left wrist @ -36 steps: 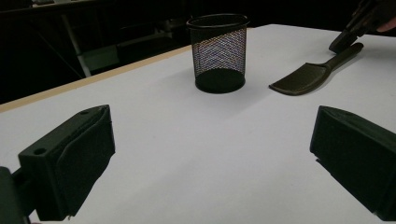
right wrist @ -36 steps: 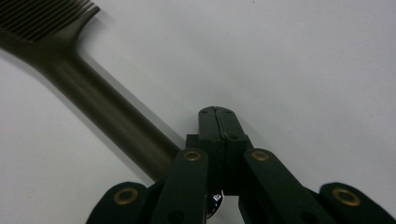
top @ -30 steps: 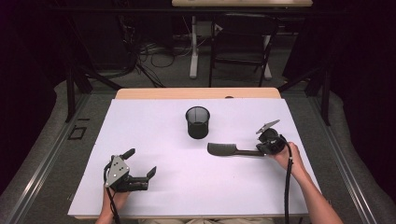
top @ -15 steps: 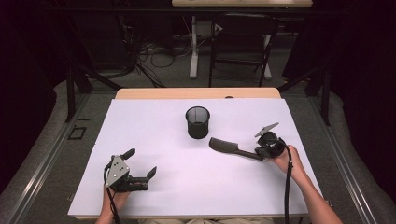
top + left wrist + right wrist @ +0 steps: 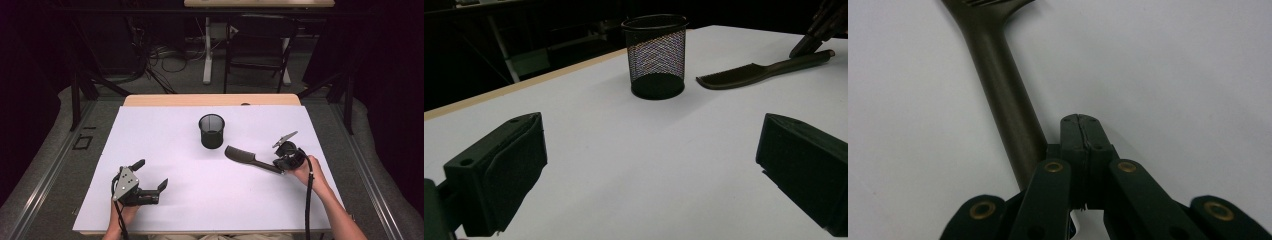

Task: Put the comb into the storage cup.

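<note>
A dark comb point(image 5: 245, 157) point(image 5: 749, 75) lies on the white table sheet point(image 5: 165, 135), slanting down to the right, just right of a black mesh cup point(image 5: 211, 131) point(image 5: 657, 55) that stands upright. My right gripper point(image 5: 279, 167) point(image 5: 1080, 122) is at the comb's handle end. Its jaws are shut flat on each other with nothing between them, and the comb handle point(image 5: 998, 75) runs along their left side and under the left link. My left gripper point(image 5: 152, 174) point(image 5: 649, 170) rests open near the front left and holds nothing.
A wooden table edge point(image 5: 210, 100) borders the sheet at the back. Beyond it are a folding chair point(image 5: 260, 50), a desk leg and floor cables. Broad bare sheet lies between the two grippers and left of the cup.
The comb has turned: its toothed end swung toward the cup and its handle end moved nearer the person, along with my right gripper. The left gripper stayed still.
</note>
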`<control>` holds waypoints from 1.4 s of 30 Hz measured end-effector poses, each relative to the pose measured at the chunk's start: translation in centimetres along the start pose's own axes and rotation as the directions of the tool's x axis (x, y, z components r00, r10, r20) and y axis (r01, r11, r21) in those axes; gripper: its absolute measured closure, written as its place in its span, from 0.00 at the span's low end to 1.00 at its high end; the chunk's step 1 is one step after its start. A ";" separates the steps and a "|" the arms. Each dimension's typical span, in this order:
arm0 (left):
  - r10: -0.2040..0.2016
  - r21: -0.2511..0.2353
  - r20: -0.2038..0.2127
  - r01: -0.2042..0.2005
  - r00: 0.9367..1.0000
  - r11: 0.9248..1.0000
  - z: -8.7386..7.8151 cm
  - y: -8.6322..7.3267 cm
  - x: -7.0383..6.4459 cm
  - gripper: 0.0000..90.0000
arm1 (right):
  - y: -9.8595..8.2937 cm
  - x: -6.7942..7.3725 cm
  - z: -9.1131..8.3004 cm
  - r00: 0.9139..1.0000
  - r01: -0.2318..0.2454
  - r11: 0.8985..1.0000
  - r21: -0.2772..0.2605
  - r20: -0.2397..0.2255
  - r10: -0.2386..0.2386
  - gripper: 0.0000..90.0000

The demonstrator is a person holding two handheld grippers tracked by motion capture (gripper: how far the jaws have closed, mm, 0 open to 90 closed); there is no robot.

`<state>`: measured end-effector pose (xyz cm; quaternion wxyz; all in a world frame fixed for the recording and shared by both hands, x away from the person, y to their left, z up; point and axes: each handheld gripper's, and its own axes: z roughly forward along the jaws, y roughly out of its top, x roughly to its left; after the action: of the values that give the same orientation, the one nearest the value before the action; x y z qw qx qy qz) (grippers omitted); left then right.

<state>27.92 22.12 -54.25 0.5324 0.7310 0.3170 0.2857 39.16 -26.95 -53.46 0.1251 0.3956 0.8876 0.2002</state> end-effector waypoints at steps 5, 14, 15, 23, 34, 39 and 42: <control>-0.001 -0.001 0.004 0.001 1.000 1.000 0.0 0.0 0.0 0.00 | 0.1 0.0 -0.5 1.000 0.015 1.000 -0.021 0.008 -0.015 0.91; -0.001 0.000 0.003 0.001 1.000 1.000 0.0 0.0 -0.1 0.00 | 0.1 -0.7 -1.4 1.000 0.007 0.997 -0.076 0.026 -0.005 0.40; -0.001 0.001 0.004 0.001 1.000 1.000 0.0 0.0 -0.1 0.00 | 0.1 -0.8 -1.7 1.000 0.013 0.995 -0.099 0.027 -0.010 0.30; 0.004 0.002 0.004 -0.004 1.000 1.000 0.0 0.0 -0.1 0.00 | 0.1 -1.0 -2.8 0.999 0.025 0.990 -0.142 0.029 -0.021 0.12; 0.005 0.003 0.004 -0.005 1.000 1.000 0.1 0.0 -0.1 0.00 | 0.7 -0.2 -3.3 0.996 0.087 0.980 -0.179 0.013 -0.086 0.00; 0.009 0.006 0.006 -0.009 1.000 1.000 0.1 0.0 -0.1 0.00 | 0.9 0.2 -3.3 0.993 0.121 0.977 -0.174 0.011 -0.121 0.00; 0.008 0.006 0.004 -0.008 1.000 1.000 0.1 0.0 -0.1 0.00 | 1.0 0.4 -3.3 0.992 0.126 0.975 -0.184 0.005 -0.127 0.00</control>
<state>27.93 22.02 -54.27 0.5297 0.7345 0.3140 0.2852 38.34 -26.86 -50.11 0.1704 0.3245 0.8891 0.2742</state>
